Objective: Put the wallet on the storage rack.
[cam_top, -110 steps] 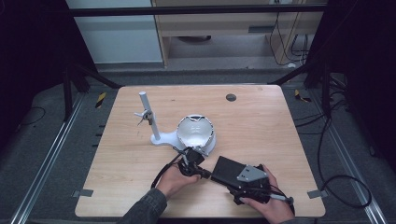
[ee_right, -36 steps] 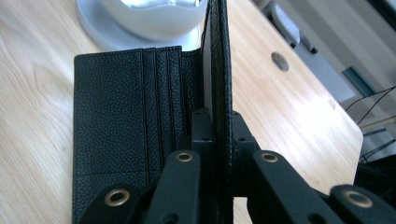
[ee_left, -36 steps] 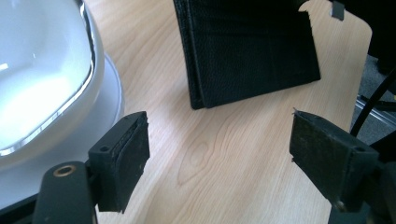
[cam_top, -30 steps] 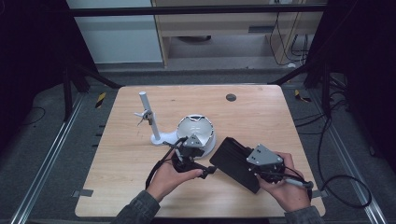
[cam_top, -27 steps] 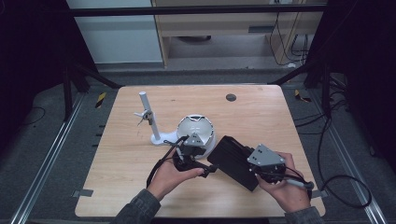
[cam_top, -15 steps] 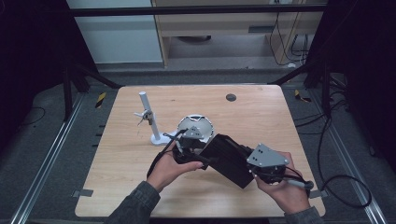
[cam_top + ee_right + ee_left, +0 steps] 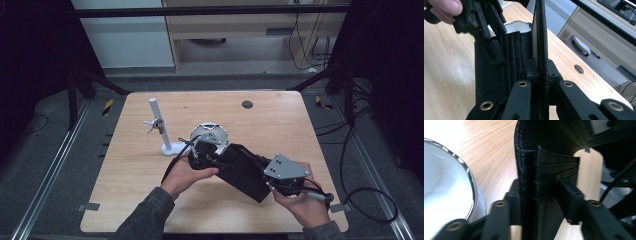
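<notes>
The black leather wallet (image 7: 243,169) is held between your two tools just above the worktop (image 7: 280,125), near its front middle, with one end close beside the white round lamp head (image 7: 210,136). The left hand-held gripper (image 7: 537,195) is clenched on the card-pocket panel at that end; its jaws press on both faces of the stitched edge. The right hand-held gripper (image 7: 539,72) is clamped on the other cover, which stands edge-on between its jaws, with the ribbed pockets fanned out to one side.

You seem to be spreading the wallet open. Keep both grips firm and draw the two covers apart evenly, swinging about the spine rather than tugging along it, so that the leather does not slide out of the jaws. Steer the left end away from the lamp head and its white stand (image 7: 161,127), which look light enough to be knocked.
</notes>
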A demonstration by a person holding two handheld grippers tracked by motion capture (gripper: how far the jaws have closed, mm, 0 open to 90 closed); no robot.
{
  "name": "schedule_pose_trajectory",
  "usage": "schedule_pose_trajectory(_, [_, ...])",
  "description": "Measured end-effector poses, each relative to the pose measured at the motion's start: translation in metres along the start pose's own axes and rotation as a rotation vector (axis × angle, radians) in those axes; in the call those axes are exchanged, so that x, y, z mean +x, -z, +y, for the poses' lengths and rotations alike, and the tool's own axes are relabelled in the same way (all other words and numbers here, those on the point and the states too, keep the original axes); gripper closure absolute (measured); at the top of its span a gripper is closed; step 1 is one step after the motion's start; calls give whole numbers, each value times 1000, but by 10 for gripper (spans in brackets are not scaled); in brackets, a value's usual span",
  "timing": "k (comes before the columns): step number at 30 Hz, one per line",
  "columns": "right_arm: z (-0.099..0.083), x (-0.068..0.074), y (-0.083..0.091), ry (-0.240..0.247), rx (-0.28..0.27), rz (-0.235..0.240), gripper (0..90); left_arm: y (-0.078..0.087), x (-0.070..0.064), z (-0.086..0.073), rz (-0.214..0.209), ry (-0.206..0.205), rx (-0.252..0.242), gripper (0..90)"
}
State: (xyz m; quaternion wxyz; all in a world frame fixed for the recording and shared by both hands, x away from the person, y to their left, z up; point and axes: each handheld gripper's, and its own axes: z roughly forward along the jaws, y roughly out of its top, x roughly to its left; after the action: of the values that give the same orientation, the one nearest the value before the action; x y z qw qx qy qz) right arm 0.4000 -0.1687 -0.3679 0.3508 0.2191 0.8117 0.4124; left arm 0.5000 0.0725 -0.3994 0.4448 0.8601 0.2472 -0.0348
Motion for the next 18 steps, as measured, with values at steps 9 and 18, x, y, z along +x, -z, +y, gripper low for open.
schedule_pose_trajectory(9, [-8, 2, -4, 6, 2, 9, 837, 17, -6, 3, 37, -2, -29, 801])
schedule_pose_trajectory(18, [-16, 11, -13, -8, 14, 45, 698, 32, -13, 11, 104, -36, -30, 807])
